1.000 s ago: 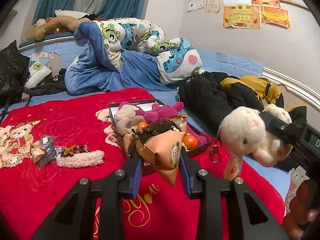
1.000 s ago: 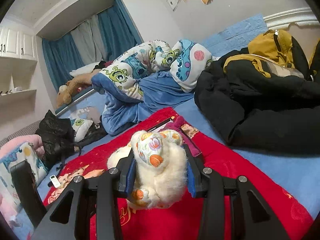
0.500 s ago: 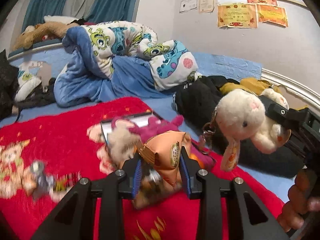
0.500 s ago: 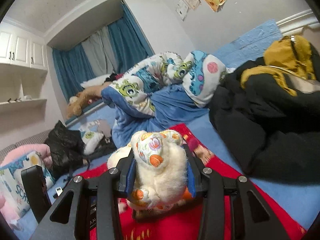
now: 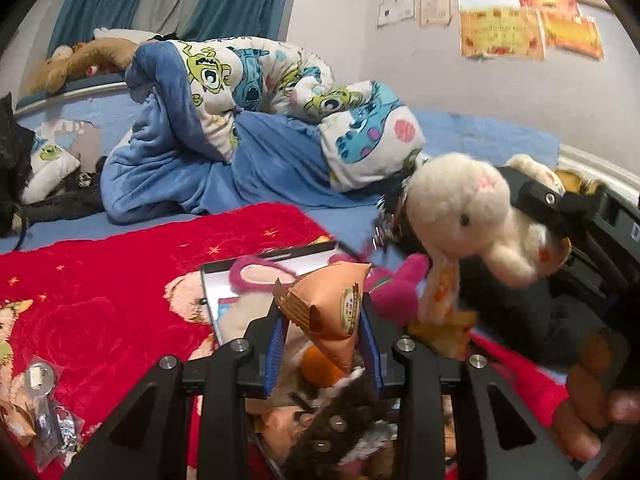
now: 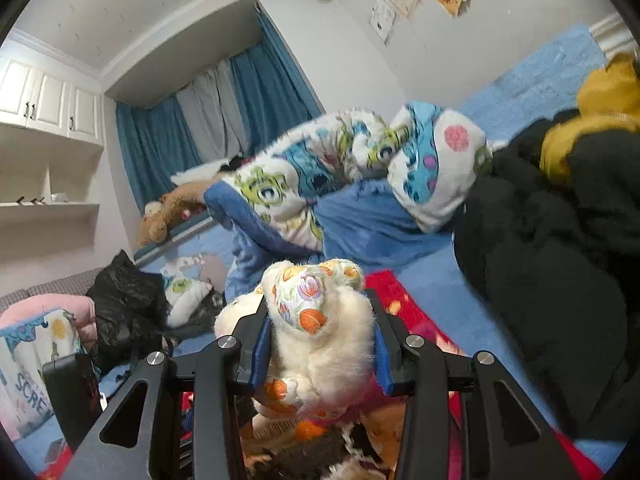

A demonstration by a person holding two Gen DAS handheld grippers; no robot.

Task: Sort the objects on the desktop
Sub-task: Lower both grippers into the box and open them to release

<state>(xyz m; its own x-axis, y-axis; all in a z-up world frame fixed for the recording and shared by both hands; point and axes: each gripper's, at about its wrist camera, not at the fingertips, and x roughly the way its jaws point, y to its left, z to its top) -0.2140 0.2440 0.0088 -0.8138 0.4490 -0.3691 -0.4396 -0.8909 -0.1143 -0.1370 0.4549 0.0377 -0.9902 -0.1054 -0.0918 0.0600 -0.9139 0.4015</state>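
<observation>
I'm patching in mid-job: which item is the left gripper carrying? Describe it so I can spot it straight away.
Find the red blanket on the bed, then the open box of plush toys at its edge. Just above that box the left gripper is shut on a puffy orange snack packet. Unlike the fuzzy toys around it, it is smooth, with a crimped edge and a round label.

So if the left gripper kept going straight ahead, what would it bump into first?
Probably the pink plush toy in the box, just beyond the orange snack packet that the left gripper holds. Depth is hard to judge; it might pass above the toy toward the blue blanket.
</observation>
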